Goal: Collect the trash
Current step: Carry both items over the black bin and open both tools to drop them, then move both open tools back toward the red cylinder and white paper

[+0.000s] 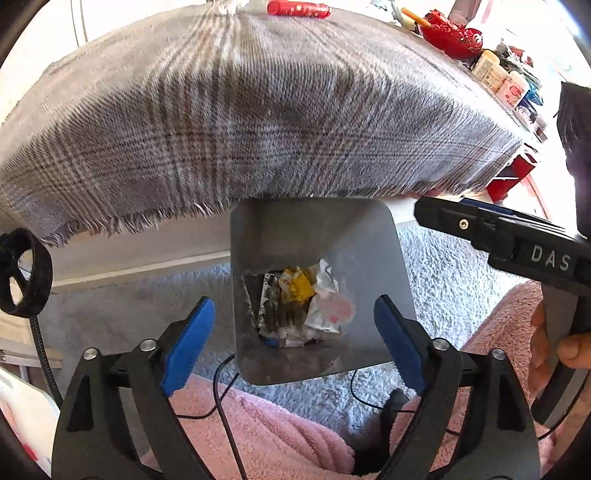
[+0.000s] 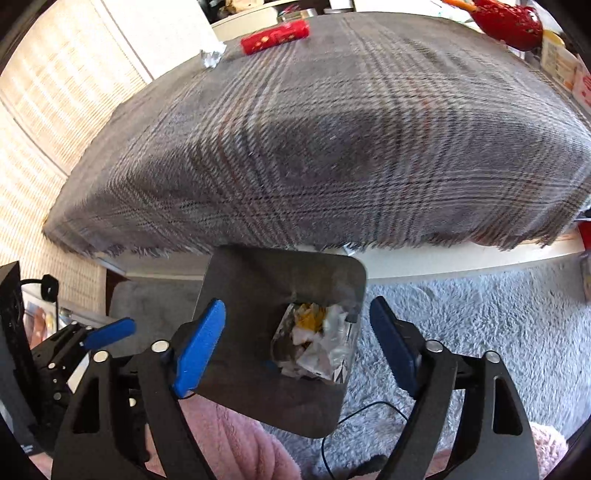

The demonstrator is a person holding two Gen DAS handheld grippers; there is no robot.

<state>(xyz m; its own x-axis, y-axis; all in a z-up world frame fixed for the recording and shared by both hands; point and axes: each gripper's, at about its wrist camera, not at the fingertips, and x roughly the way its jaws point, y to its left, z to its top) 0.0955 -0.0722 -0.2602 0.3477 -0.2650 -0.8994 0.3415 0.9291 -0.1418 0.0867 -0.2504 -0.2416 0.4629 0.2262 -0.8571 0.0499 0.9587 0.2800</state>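
The left gripper point(image 1: 295, 328) and the right gripper point(image 2: 297, 334) are both held wide apart, with nothing between their blue fingers. Crumpled trash point(image 1: 301, 306) is seen at lower centre of both frames, inside a grey bin point(image 1: 384, 258) below the plaid cloth point(image 1: 240, 122).

Grey square trash bin point(image 1: 373, 236): smooth matt metal, with a dull shine on the inner walls.
Crumpled trash point(image 1: 306, 302): creased paper and shiny foil wrappers, at the centre of the frame.
Grey plaid tablecloth point(image 1: 258, 110): rough woven cloth, frayed lower edge.
Pale grey rug point(image 2: 480, 332): long fluffy pile.
Blue finger pads point(image 1: 188, 343): smooth matt plastic on black plastic arms.
Red tube point(image 2: 275, 35): glossy.
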